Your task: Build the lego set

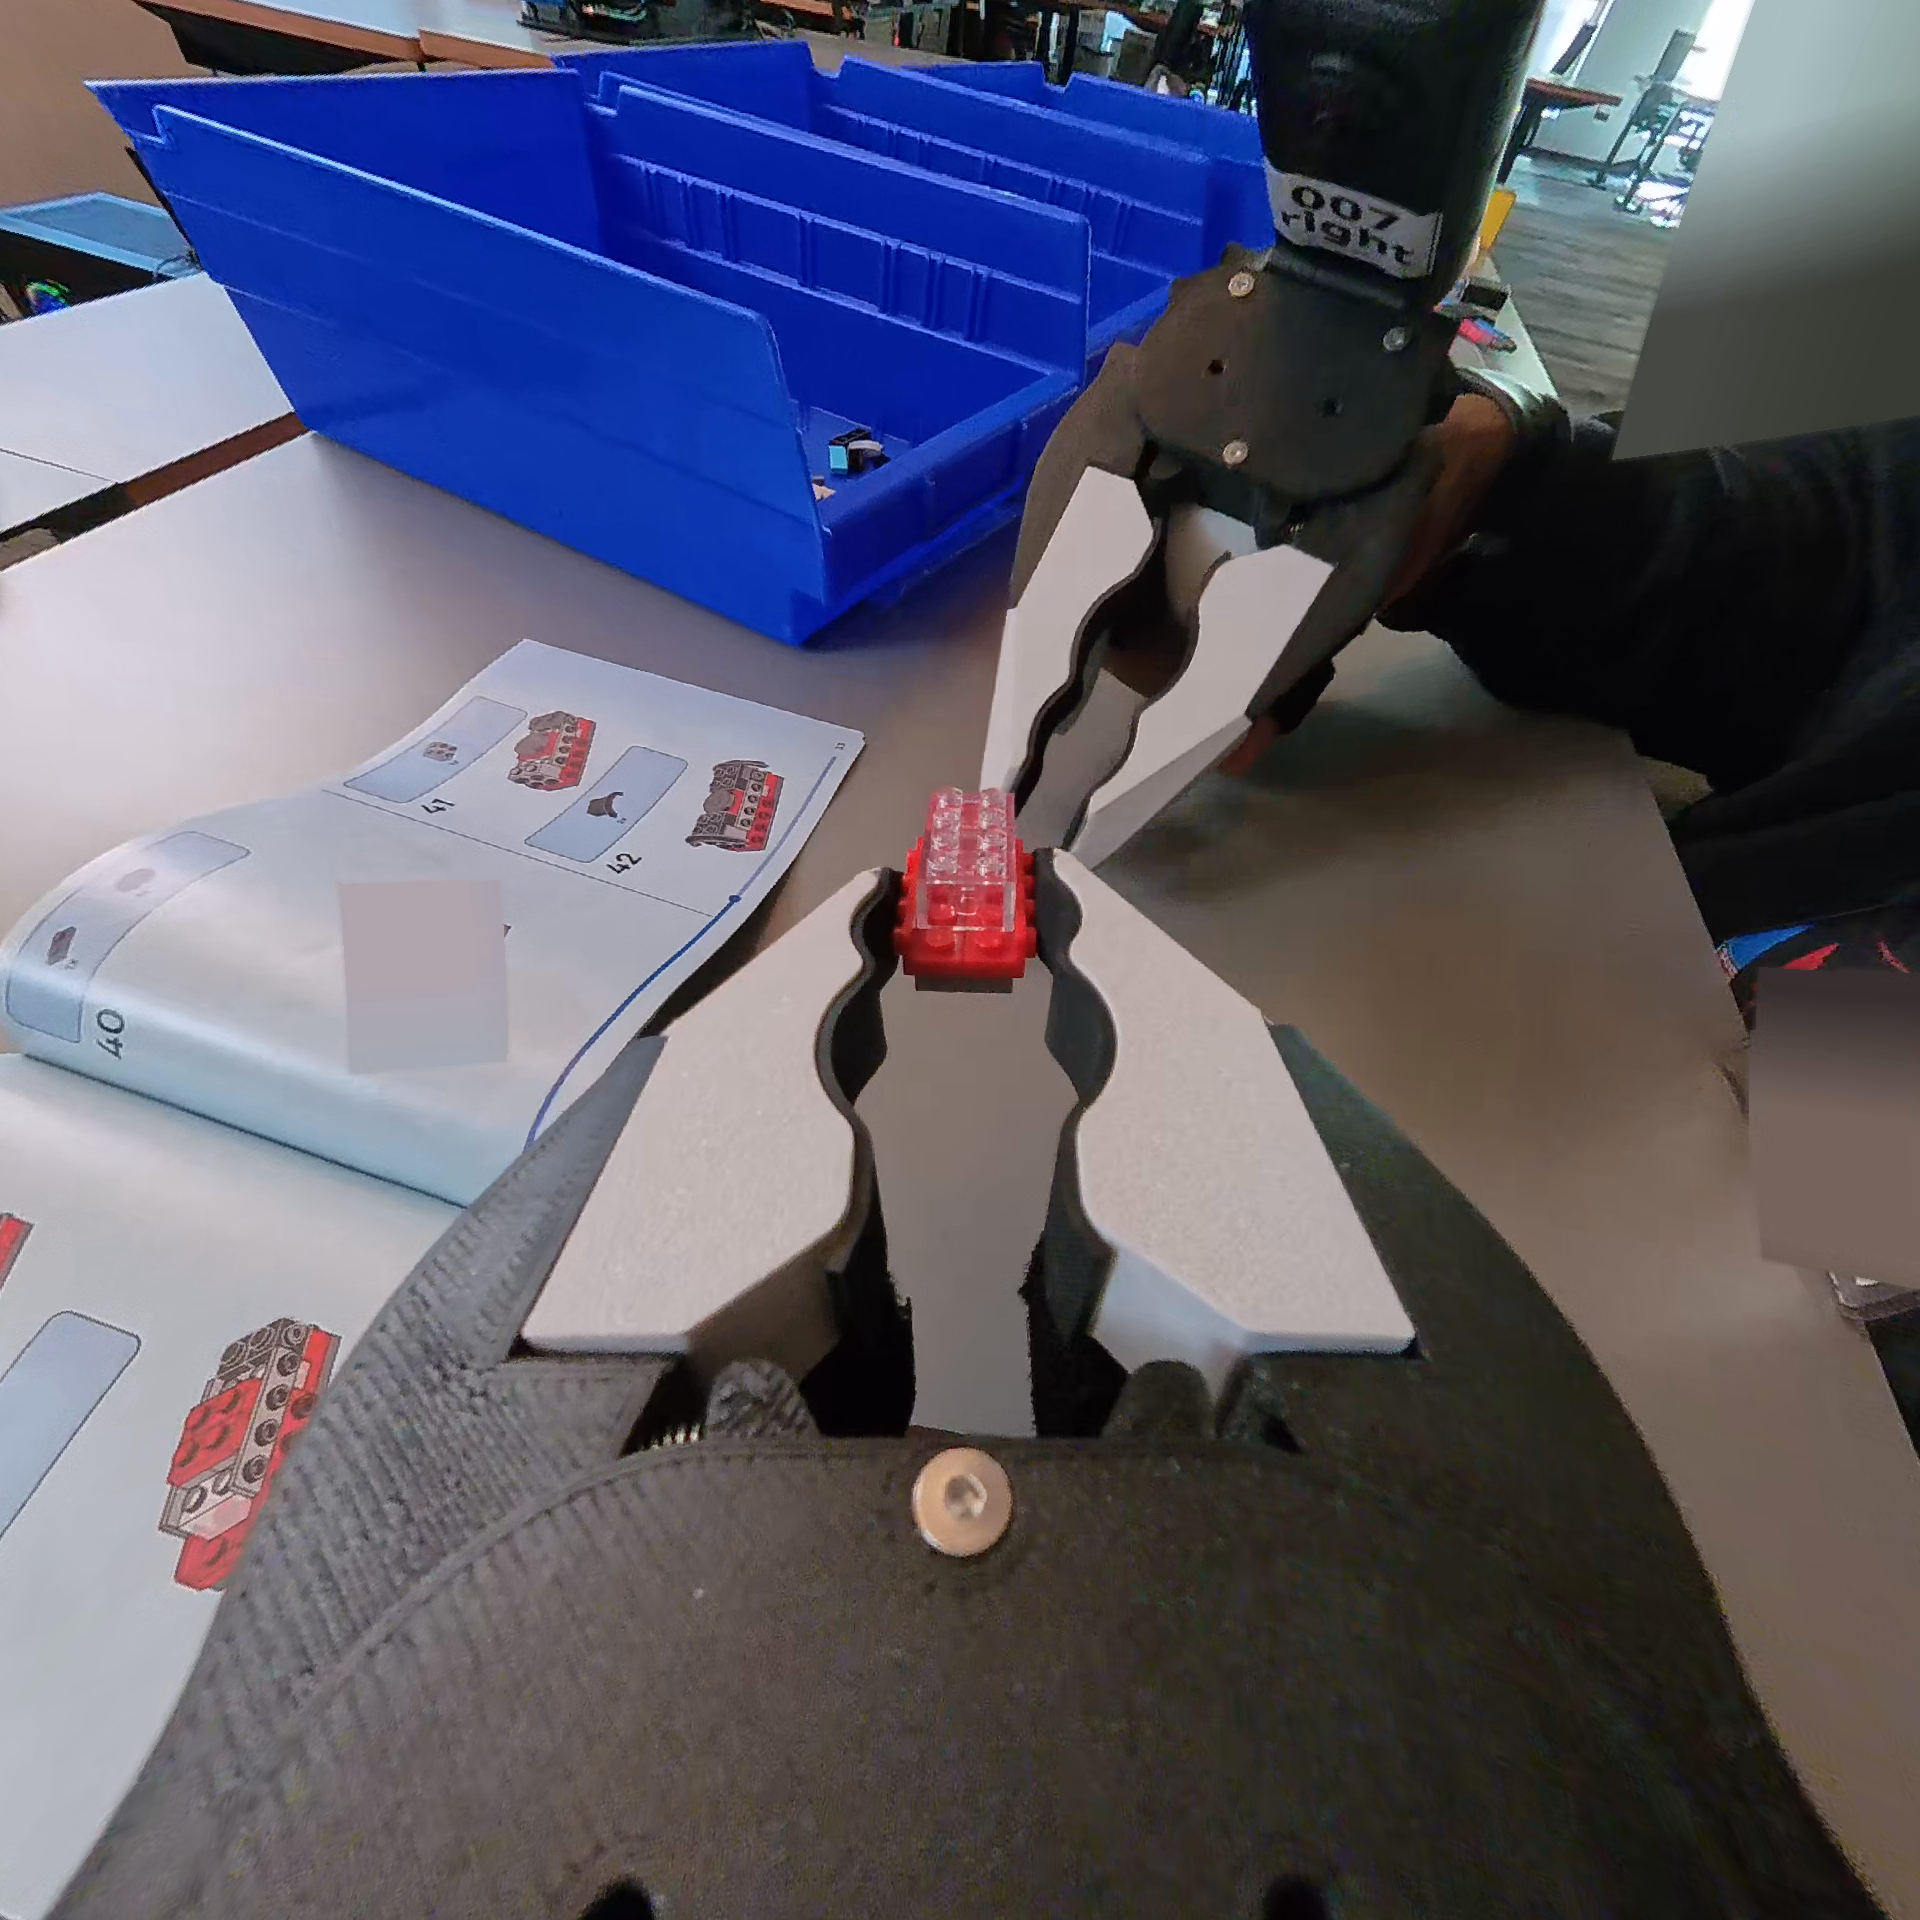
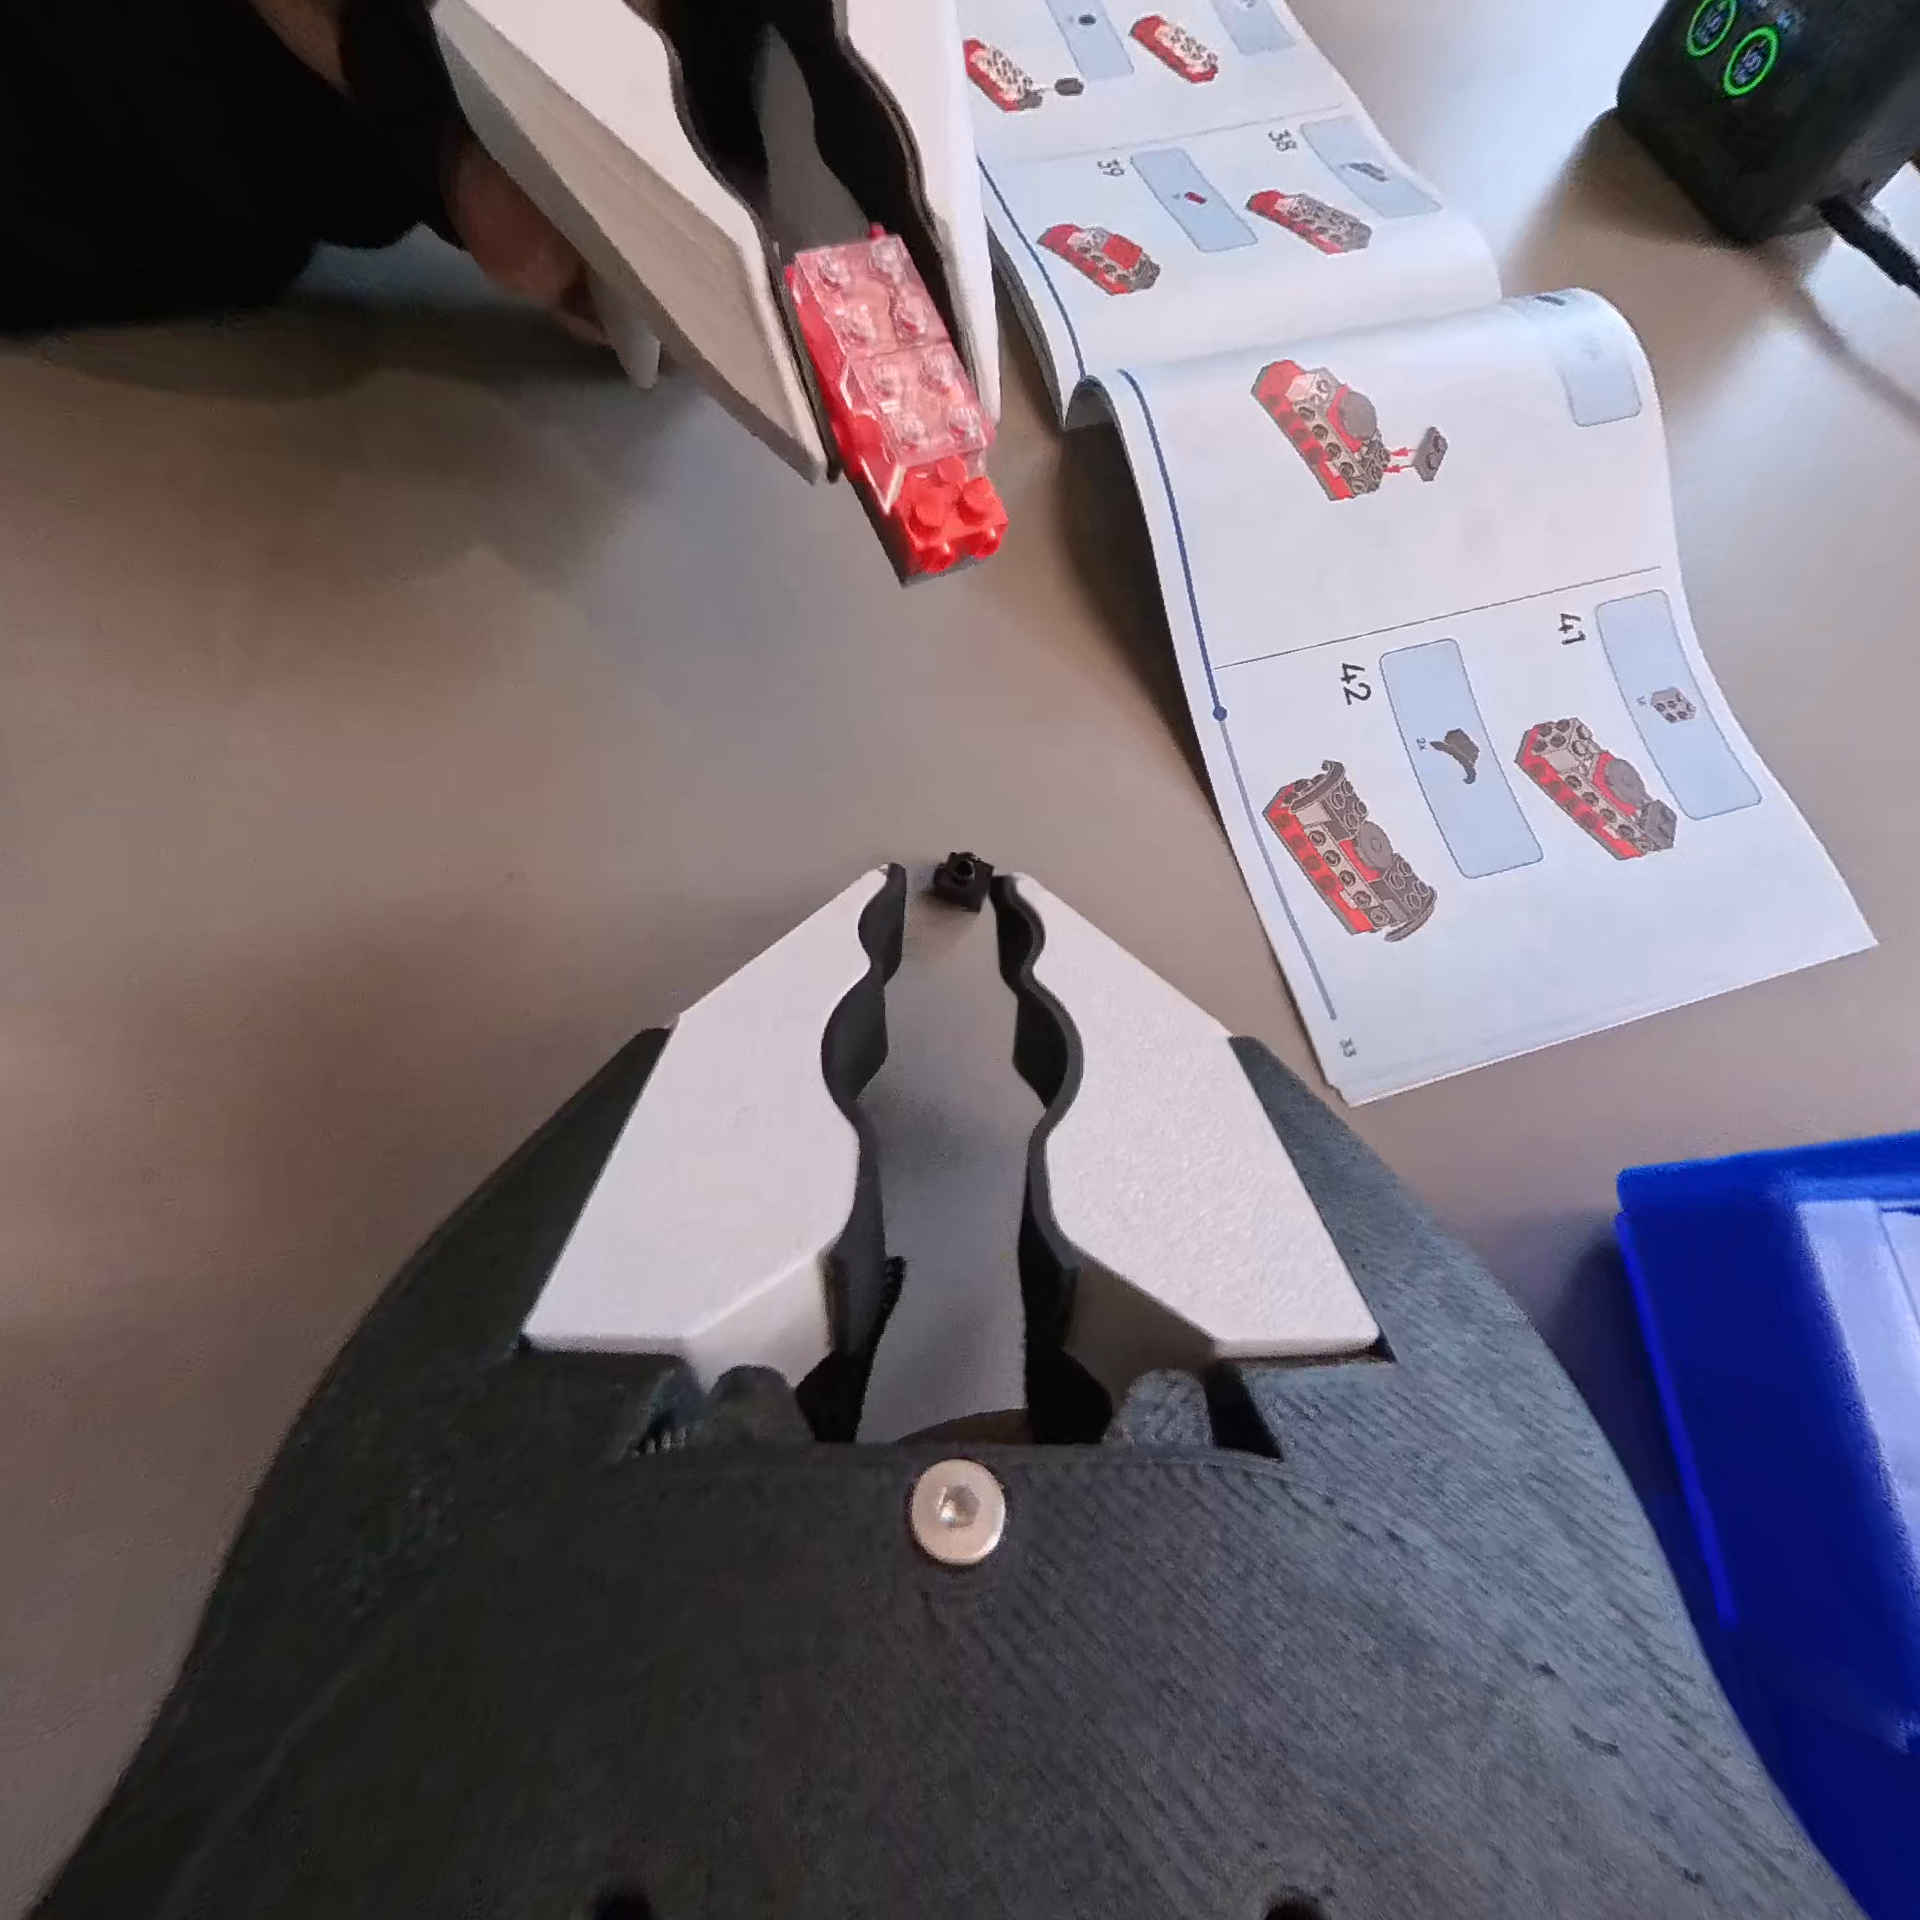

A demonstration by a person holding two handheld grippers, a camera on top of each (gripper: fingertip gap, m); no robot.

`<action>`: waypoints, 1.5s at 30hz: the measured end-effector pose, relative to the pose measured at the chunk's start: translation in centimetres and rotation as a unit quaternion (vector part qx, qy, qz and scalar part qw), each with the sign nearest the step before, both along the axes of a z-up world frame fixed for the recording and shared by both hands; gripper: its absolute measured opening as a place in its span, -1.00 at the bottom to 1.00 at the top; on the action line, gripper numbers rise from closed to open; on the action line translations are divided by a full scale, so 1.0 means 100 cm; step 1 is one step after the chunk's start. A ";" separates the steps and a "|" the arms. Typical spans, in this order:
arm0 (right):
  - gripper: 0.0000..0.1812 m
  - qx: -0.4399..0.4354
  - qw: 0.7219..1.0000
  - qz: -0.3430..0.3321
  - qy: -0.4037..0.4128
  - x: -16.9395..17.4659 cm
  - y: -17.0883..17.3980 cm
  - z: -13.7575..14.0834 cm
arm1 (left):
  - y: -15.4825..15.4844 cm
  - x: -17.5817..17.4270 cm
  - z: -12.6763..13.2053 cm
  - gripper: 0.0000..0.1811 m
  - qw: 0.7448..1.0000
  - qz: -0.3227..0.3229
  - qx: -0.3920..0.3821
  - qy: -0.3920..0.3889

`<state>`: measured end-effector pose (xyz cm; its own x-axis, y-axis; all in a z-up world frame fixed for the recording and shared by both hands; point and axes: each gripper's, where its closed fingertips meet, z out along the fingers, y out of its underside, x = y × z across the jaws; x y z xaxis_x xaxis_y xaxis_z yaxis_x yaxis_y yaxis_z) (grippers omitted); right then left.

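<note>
You hold a glossy red-and-clear plastic brick assembly [image 1: 966,894]; matt grey tabletop [image 2: 416,779] is smooth, the open paper instruction booklet [image 2: 1455,623] satiny, the blue plastic bin [image 1: 540,343] shiny.

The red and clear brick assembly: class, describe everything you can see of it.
The brick assembly is a small plastic stack: a studded red base with two clear studded bricks on top, and a grey layer showing underneath in the right wrist view. The left gripper clamps its long sides, holding it above the grey table, one red end sticking out past the fingertips. Nothing else touches it; the right gripper is apart from it.
</note>
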<state>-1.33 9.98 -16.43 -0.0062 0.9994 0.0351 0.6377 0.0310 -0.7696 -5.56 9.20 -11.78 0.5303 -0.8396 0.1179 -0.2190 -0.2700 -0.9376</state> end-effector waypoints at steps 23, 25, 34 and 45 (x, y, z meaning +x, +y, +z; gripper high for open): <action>-0.87 -0.338 0.901 -0.076 0.262 -0.023 0.011 0.083 | -0.001 0.005 0.017 -0.70 0.997 -0.003 0.070 -0.024; -0.87 -0.393 0.869 -0.075 0.291 -0.027 0.008 0.092 | 0.000 0.005 0.023 -0.70 0.995 0.004 0.093 -0.030; -0.87 -0.478 0.809 -0.081 0.334 -0.034 0.008 0.104 | 0.003 0.005 0.037 -0.70 0.986 0.028 0.154 -0.049; -0.87 -0.493 0.793 -0.092 0.345 -0.034 0.010 0.105 | 0.007 0.004 0.041 -0.71 0.980 0.052 0.186 -0.045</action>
<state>-4.76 11.01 -5.90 -0.1768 0.5253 -0.8323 -0.0227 -0.8476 -0.5301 -5.19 9.85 -7.64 0.6165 -0.7756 -0.1355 -0.1202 0.0774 -0.9897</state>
